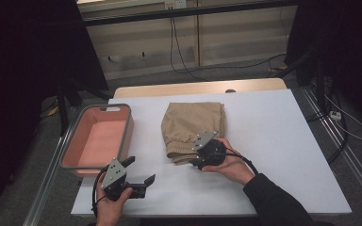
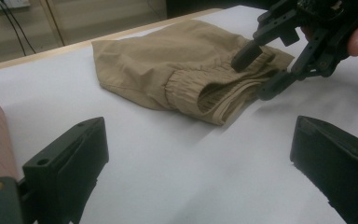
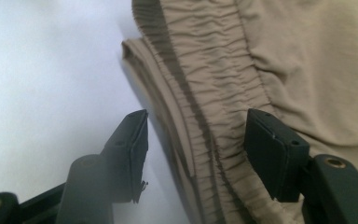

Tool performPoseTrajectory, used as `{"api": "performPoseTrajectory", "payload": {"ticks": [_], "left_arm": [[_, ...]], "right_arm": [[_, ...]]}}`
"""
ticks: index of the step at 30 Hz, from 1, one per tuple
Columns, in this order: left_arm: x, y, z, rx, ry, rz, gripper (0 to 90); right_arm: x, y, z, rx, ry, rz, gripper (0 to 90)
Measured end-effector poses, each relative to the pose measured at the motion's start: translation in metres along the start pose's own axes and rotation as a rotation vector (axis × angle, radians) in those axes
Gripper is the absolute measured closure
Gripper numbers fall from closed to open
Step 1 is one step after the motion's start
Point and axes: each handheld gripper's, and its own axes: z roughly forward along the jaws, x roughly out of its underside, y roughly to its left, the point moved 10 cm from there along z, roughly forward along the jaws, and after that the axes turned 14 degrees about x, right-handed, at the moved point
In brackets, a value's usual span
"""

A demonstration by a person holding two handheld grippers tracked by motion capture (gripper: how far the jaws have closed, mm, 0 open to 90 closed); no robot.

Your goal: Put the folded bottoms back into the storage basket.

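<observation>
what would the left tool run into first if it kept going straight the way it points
Probably the folded tan shorts, at their elastic waistband, with bare white table before them. The left tool stands open; the right tool straddles that same waistband edge. Depth is uncertain.

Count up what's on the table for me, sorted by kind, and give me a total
Folded tan shorts: 1
Pink bin, at the table's left edge: 1
Handheld grippers: 2, the left gripper and the right gripper, whose jaws straddle the shorts' waistband
Total: 4
</observation>
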Motion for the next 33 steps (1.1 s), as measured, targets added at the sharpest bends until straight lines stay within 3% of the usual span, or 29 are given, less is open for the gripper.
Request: {"api": "performPoseTrajectory", "payload": {"ticks": [1, 3, 4, 6, 12, 13, 14, 16, 18, 22, 24, 25, 30, 33], "left_arm": [[0.000, 0.000, 0.000, 0.000, 0.000, 0.000, 4.3], [0.000, 0.000, 0.000, -0.004, -0.002, 0.001, 4.3], [0.000, 0.000, 0.000, -0.001, 0.002, 0.001, 4.3], [0.000, 0.000, 0.000, 0.000, 0.003, 0.005, 4.3], [0.001, -0.001, 0.001, 0.001, 0.006, 0.004, 4.3], [0.001, -0.001, 0.002, 0.003, 0.005, 0.002, 4.3], [0.001, -0.002, 0.003, 0.012, 0.011, 0.005, 4.3], [0.000, -0.004, 0.006, 0.019, 0.009, 0.008, 4.3], [0.000, -0.005, 0.007, 0.025, 0.012, 0.007, 4.3], [0.000, -0.007, 0.009, 0.036, 0.016, 0.012, 4.3], [0.000, -0.006, 0.012, 0.037, 0.017, 0.005, 4.3], [-0.001, -0.006, 0.013, 0.033, 0.016, 0.003, 4.3], [-0.001, -0.011, 0.020, 0.054, 0.035, 0.020, 4.3], [-0.001, -0.013, 0.022, 0.059, 0.035, 0.018, 4.2]], "right_arm": [[0.000, 0.000, 0.000, 0.000, 0.000, 0.000, 40.2], [0.003, 0.002, 0.002, 0.007, 0.014, -0.035, 40.2], [0.004, 0.002, 0.003, 0.016, 0.023, -0.077, 41.1], [0.006, 0.002, 0.004, 0.013, 0.034, -0.103, 41.9], [0.006, 0.002, 0.005, 0.002, 0.054, -0.113, 42.9], [0.006, 0.001, 0.005, 0.001, 0.058, -0.123, 46.9], [0.006, -0.004, 0.007, 0.050, 0.059, -0.165, 60.2], [0.007, -0.004, 0.007, 0.035, 0.051, -0.183, 59.9], [0.008, -0.006, 0.007, 0.010, 0.042, -0.171, 59.9], [0.008, -0.005, 0.007, 0.008, 0.032, -0.191, 60.6], [0.008, -0.008, 0.008, 0.034, 0.010, -0.220, 71.8], [0.008, -0.008, 0.008, 0.039, 0.023, -0.202, 73.1], [0.006, -0.008, 0.009, 0.065, 0.023, -0.202, 77.9], [0.006, -0.009, 0.009, 0.057, 0.018, -0.180, 78.5]]}}
